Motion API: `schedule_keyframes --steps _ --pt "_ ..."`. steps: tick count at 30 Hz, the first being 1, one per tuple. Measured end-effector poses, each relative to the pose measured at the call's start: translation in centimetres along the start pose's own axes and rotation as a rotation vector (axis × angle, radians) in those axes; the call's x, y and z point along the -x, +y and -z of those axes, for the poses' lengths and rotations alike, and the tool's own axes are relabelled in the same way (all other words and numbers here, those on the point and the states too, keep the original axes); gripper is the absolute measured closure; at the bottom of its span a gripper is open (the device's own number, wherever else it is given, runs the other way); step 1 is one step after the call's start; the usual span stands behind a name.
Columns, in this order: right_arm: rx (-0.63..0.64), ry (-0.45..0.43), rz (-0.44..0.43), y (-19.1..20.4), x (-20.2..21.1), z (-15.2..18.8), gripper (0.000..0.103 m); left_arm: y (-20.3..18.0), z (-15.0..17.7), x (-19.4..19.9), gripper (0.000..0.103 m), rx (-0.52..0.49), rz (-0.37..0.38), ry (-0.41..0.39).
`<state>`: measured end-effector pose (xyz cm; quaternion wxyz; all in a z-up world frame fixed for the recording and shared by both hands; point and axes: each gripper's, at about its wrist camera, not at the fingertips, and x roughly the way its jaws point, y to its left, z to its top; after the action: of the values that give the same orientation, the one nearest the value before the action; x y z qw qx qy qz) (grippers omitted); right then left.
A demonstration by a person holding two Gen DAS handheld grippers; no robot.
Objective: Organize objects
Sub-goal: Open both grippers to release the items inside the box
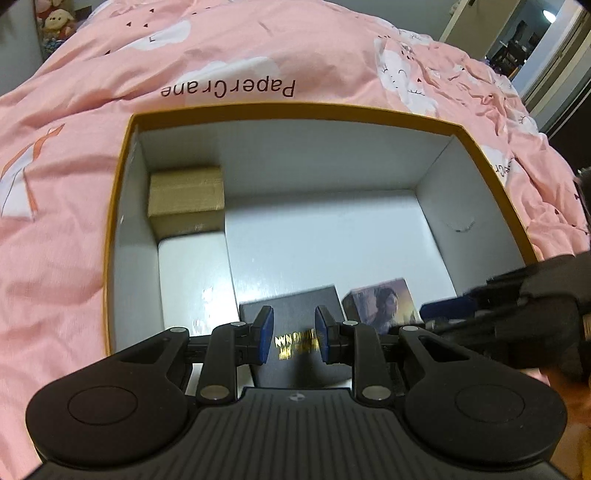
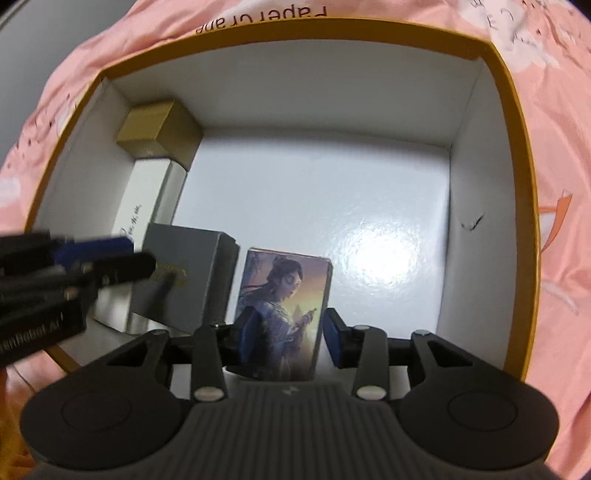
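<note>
Item: picture box (image 2: 282,314), small, printed w/ a figure on the face, standing upright on the floor of the big open box (image 2: 303,35) (orange rim, white inside), near its front wall.

Right gripper (image 2: 291,338): we see its blue pads either side of the picture box. Left pad looks against the box edge; right pad stands just clear, gap visible. So we log it as opened, not pressing; box stands on its own between the jaws.

Left gripper (image 1: 293,334): jaws narrow, blue pads on both sides of the black box (image 1: 295,332) w/ gold lettering. Pads appear to touch its sides; we read it as gripping that box.

Black box sits just left of the picture box as seen from the right wrist, close but whether touching we can't tell.

Also in the big box, along its left wall: white box (image 1: 195,280), long, lying flat; tan box (image 1: 186,197) behind it in the far left corner, touching it.

Rest of floor bare, glossy white.

Big box rests on a pink bedspread (image 1: 258,48) w/ cloud print.
</note>
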<state>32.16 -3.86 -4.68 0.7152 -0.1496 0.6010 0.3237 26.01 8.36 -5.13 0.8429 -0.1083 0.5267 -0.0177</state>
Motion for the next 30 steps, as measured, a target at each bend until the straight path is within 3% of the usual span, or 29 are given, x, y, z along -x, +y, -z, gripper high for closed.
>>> schedule_keyframes --steps 8,12,18,25,30 --pt "-0.03 0.013 -0.018 -1.4 0.3 -1.5 0.063 0.5 -2.6 -3.3 0.075 0.022 -0.016 0.049" --pt "-0.076 0.036 -0.036 -2.3 -0.2 -1.9 0.085 1.0 -2.8 -4.3 0.075 0.039 0.009 0.101" --pt "-0.072 0.055 -0.068 -2.1 -0.3 -1.9 0.078 1.4 -2.0 -5.4 0.079 0.046 0.02 0.201" --pt "-0.08 0.08 -0.089 -2.1 -1.1 -2.1 0.073 1.3 -1.9 -4.7 0.079 0.004 0.006 0.201" --pt "-0.129 0.099 -0.151 -2.3 -2.1 -2.0 0.077 1.8 -1.9 -4.7 0.079 -0.009 -0.028 0.215"
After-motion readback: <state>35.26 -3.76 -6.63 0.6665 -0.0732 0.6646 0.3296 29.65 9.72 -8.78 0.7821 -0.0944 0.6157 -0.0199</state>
